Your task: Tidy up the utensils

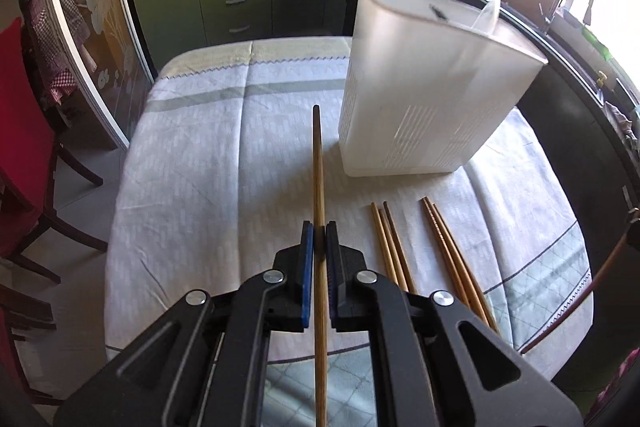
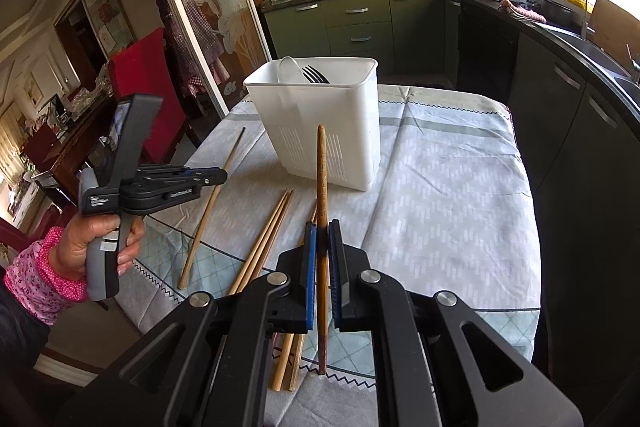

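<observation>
Currently the left tool is clamped on a light chopstick, the right tool on a darker chopstick; both sticks point toward the white utensil holder on the desk, loose chopsticks lying beside.

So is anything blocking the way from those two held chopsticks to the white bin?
Nothing visible. Only bare tablecloth lies between each held chopstick and the white bin, whose top is open.
</observation>
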`<action>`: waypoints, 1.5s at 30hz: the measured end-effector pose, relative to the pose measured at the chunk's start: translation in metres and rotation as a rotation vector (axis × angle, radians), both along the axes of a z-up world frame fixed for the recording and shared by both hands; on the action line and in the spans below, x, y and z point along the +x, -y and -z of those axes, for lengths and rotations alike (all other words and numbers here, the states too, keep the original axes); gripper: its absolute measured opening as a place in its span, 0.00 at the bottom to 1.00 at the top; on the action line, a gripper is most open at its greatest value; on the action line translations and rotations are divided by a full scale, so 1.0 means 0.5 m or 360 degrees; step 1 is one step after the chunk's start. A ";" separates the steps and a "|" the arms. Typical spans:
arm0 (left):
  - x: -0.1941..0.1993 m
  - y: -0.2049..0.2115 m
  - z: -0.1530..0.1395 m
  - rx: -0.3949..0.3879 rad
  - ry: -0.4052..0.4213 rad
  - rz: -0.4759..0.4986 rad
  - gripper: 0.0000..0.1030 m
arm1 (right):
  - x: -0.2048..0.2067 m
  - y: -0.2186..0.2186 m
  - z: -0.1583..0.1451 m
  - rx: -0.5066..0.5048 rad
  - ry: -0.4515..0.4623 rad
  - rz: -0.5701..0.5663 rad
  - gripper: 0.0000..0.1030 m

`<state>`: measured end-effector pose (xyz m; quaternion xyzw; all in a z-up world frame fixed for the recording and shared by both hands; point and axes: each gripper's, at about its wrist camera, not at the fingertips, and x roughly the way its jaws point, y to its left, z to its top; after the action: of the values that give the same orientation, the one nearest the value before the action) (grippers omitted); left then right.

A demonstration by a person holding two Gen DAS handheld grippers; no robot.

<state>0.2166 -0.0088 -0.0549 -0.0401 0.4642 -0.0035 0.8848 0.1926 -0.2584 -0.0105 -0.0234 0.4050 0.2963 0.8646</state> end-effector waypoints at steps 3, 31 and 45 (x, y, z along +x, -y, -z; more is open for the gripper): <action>-0.055 0.003 -0.053 0.0017 0.0137 0.0035 0.06 | -0.006 0.001 -0.006 -0.0002 0.0008 -0.0001 0.07; -0.114 0.041 -0.290 -0.0065 0.0476 0.0189 0.06 | -0.027 -0.001 -0.034 -0.0012 0.0060 -0.0022 0.07; 0.059 0.063 -0.418 -0.0003 0.0844 0.0068 0.06 | -0.018 0.012 -0.065 0.0005 0.0098 0.0005 0.07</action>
<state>0.2463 -0.0401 0.1542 -0.0287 0.2170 -0.0329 0.9752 0.1837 -0.2644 0.0218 -0.0305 0.3778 0.2946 0.8772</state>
